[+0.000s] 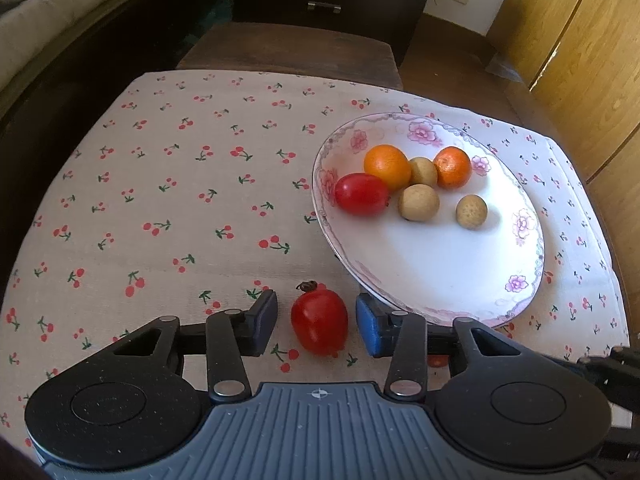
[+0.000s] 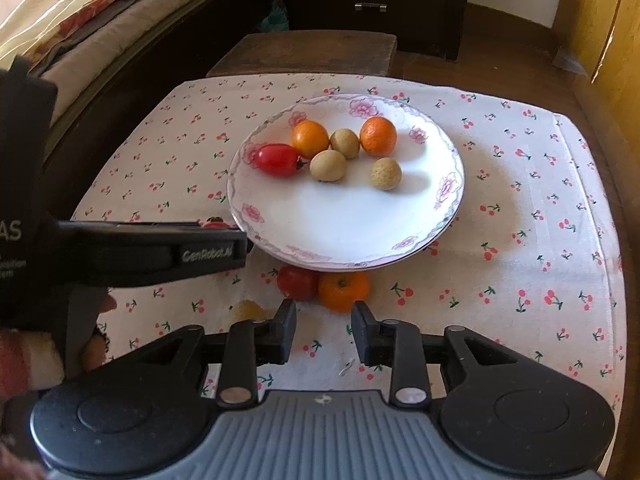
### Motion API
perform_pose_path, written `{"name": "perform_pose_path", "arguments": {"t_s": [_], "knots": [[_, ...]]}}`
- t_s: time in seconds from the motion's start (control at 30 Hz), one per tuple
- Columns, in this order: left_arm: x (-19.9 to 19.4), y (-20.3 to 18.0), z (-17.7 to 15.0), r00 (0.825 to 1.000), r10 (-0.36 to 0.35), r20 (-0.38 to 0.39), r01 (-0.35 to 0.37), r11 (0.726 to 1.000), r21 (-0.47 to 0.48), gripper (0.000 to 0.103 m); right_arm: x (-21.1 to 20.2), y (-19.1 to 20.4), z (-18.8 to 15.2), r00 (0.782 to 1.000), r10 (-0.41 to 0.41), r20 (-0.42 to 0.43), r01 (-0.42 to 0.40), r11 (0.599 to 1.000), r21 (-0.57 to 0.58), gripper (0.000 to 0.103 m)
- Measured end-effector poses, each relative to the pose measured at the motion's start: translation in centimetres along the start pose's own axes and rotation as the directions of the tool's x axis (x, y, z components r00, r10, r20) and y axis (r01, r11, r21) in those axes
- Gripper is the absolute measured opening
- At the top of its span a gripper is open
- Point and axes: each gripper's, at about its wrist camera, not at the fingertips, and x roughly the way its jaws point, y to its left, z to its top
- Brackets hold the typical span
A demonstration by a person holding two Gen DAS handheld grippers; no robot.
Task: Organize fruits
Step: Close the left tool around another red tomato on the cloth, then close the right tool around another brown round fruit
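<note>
A woven, cream-coloured cloth (image 1: 180,200) printed with small red cherries covers the bench, and on it sits a glossy round china plate (image 1: 460,280) with a scalloped rim and pink painted flowers. On the plate, clustered toward its far side at about twelve o'clock, lie a smooth oval red tomato (image 1: 362,194), two dimpled round oranges (image 1: 387,167), one at eleven and one at one o'clock, and three small, matte, tan-skinned round fruits (image 1: 419,202) between and below them. The left claw (image 1: 316,324) stands released, its flat blue pads on either side of a second shiny red tomato (image 1: 319,322) that lies on the cloth just beside the plate's near-left rim, at about seven o'clock from it; a clear gap shows on each side, so the pads are not touching the skin. In the right wrist view the left tool shows as a black bar coming in from nine o'clock, held by a gloved hand (image 2: 24,184). The right claw (image 2: 323,330) is also released, its black ribbed fingers (image 2: 286,332) parted with bare cloth between them; just ahead of its tips, at twelve o'clock, a third orange (image 2: 344,286) and another red tomato (image 2: 297,282) lie touching each other against the plate's near rim. A dark wooden stool (image 2: 308,54) stands beyond the bench.
</note>
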Motion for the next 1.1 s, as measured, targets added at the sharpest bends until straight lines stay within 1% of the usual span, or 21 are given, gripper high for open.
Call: {"name": "perform_pose_path", "arguments": {"t_s": [0.23,0.33,0.57,0.77,0.97,1.07,1.1], "knots": [[0.1,0.0,-0.1,1.0,-0.002,-0.002,0.002,1.0,0.031,0.038,0.0,0.4,0.0,1.0,0.021,-0.002,-0.021,1.0,-0.001,0.032],[-0.3,0.3,-0.4,1.0,-0.01,-0.007,0.011,0.999,0.038,0.037,0.1,0.7,-0.1,1.0,0.024,-0.006,-0.024,1.0,-0.007,0.032],[-1.5,1.8,-1.3,1.0,0.012,-0.021,-0.011,0.998,0.066,0.037,0.7,1.0,-0.3,0.998,0.055,-0.023,-0.055,0.998,0.013,0.033],[-2.7,2.4,-2.3,1.0,0.003,-0.025,-0.001,0.995,0.1,0.037,0.8,1.8,0.0,0.997,0.075,-0.011,-0.075,0.997,0.015,0.034],[-3.0,3.6,-2.3,1.0,0.001,-0.031,0.002,0.996,0.09,0.038,1.4,2.6,0.3,0.994,0.109,-0.009,-0.109,0.994,0.015,0.035],[-2.6,4.0,-2.4,0.999,-0.001,-0.045,0.005,0.996,0.087,0.038,2.0,3.2,0.4,0.993,0.117,-0.016,-0.117,0.993,0.007,0.035],[-2.5,4.1,-2.5,0.999,0.001,-0.046,0.002,0.997,0.083,0.036,2.1,3.3,0.5,0.993,0.119,-0.011,-0.119,0.993,0.009,0.035]]}}
